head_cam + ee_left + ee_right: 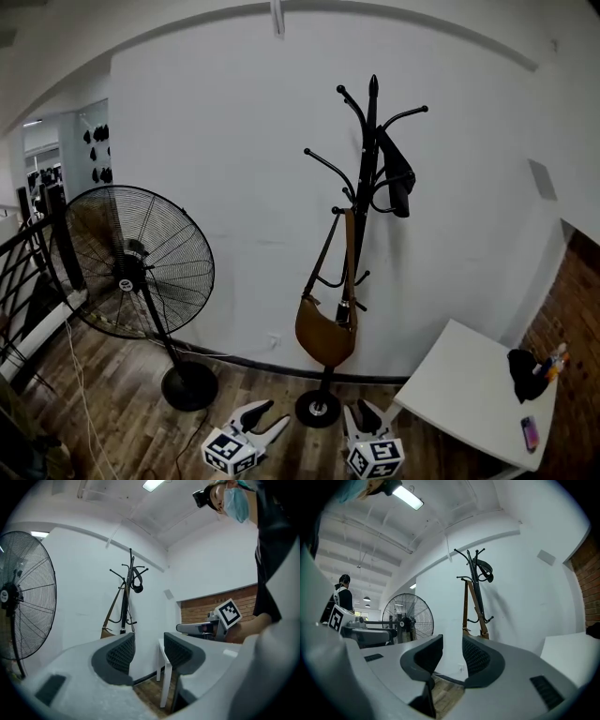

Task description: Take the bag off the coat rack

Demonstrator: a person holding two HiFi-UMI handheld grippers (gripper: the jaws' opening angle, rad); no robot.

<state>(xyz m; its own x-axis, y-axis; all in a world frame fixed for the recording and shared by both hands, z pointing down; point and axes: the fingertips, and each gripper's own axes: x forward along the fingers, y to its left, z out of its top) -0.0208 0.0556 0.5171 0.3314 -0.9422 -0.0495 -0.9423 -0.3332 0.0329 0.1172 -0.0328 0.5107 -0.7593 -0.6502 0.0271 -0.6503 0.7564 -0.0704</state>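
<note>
1. The bag (325, 333) hung by its strap from a hook on the rack (367, 187), low against the pole.
2. In both gripper views a jaw hid most of its body.
3. A dark item (397, 183) on an upper hook was hard to make out.
4. The left hand-held gripper (270, 416) and right hand-held gripper (364, 411) were spread and empty, well short of the rack.

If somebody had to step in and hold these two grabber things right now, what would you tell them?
Left gripper: open, empty, held low in front of the rack's base.
Right gripper: open, empty, beside it.
Brown bag: hangs by its strap from a hook on the coat rack, against the white wall.
Done: nothing yet; the bag is untouched.
Left: reach up, grip the strap or the bag, and lift it off the hook.
</note>
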